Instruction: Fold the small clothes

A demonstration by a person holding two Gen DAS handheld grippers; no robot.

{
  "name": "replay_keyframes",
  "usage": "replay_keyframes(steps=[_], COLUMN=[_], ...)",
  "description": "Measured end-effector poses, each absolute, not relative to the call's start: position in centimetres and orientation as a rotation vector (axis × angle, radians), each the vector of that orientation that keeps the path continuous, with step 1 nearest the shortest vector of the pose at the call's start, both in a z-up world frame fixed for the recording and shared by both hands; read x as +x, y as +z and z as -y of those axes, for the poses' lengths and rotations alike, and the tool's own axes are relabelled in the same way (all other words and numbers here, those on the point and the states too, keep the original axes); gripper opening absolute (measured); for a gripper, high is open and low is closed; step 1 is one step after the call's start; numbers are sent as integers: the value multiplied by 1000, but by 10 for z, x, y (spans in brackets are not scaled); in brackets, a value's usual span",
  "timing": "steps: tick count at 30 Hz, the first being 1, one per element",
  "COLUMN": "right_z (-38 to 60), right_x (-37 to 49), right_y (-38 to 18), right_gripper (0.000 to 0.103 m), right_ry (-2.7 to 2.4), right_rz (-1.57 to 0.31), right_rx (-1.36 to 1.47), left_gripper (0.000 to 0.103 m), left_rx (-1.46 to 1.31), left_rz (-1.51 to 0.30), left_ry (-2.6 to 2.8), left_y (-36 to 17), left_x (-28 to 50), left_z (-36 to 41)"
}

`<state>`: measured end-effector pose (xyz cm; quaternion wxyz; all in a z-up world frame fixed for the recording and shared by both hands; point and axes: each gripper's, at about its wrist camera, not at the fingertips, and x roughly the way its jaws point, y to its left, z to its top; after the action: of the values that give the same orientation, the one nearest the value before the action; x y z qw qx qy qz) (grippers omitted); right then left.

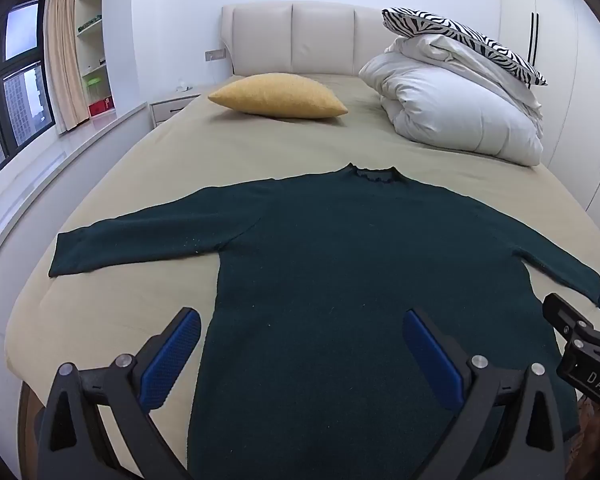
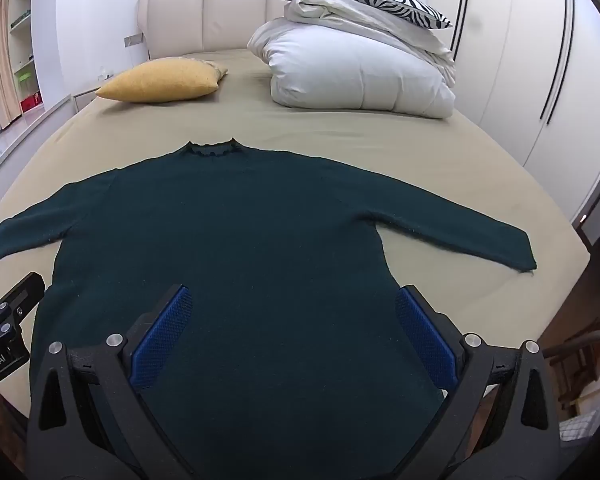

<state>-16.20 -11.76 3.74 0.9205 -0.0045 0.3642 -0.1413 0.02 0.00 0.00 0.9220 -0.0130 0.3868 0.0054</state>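
A dark green long-sleeved sweater [image 1: 340, 248] lies flat on the beige bed, collar toward the headboard, both sleeves spread out; it also shows in the right wrist view [image 2: 240, 232]. My left gripper [image 1: 302, 332] is open and empty, hovering over the sweater's lower left part near the hem. My right gripper [image 2: 294, 312] is open and empty above the lower right part of the body. The right gripper shows at the right edge of the left wrist view [image 1: 580, 332]. The left gripper shows at the left edge of the right wrist view [image 2: 4, 320].
A yellow pillow [image 1: 278, 96] lies near the headboard [image 1: 296, 36]. A folded white duvet [image 1: 456, 108] with a zebra-print pillow [image 1: 460, 36] on top sits at the back right. Window ledge on the left, white wardrobe [image 2: 540, 60] on the right.
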Motion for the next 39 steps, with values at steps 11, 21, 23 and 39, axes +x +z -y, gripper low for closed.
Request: replay_keyframes(steps=[11, 21, 23, 39], right_z=[110, 114, 114, 117], right_x=[-164, -159, -158, -158], right_y=[36, 35, 36, 31], right_gripper=[103, 103, 103, 103], right_ry=[-284, -277, -275, -272], right_rz=[-754, -771, -774, -785], right_rx=[-5, -3, -2, -2], left_gripper=[103, 103, 103, 103], left_rx=[-25, -26, -26, -25], left_rz=[-789, -793, -793, -794], left_ry=[11, 12, 13, 13], left_y=[1, 1, 1, 1], left_x=[0, 0, 0, 0], left_z=[0, 0, 0, 0])
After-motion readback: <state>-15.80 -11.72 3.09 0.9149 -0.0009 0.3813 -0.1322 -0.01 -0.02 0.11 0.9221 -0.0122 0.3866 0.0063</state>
